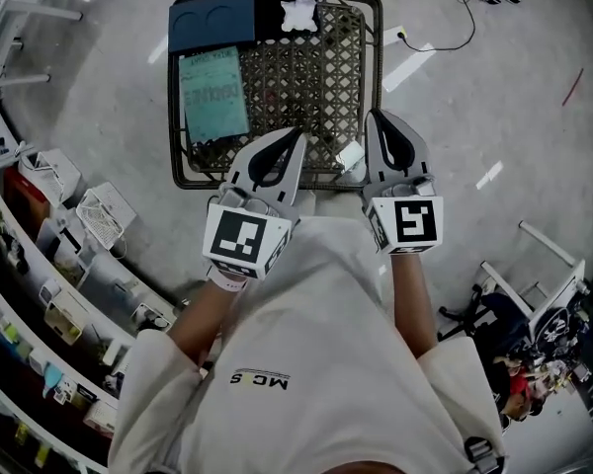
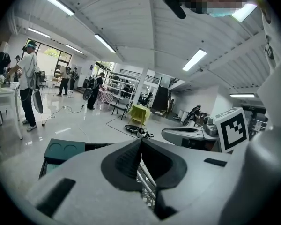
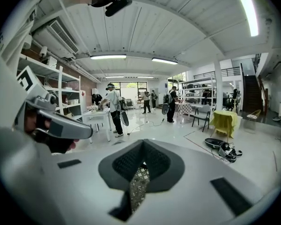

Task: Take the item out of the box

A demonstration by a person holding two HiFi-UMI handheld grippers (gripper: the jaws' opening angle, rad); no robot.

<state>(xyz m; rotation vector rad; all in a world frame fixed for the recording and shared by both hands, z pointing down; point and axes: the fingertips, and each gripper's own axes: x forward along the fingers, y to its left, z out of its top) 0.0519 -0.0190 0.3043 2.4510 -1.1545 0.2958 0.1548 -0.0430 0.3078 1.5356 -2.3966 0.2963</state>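
Inside wicker box (image 1: 316, 77), teal booklet (image 1: 213, 95), blue tray (image 1: 211, 20), left claw (image 1: 297, 131) closed, right claw (image 1: 372, 115) closed

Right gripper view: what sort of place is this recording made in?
Probably a large indoor lab or workshop hall: ceiling strip lights, a shelving rack at the left, and several people standing about on a glossy floor.
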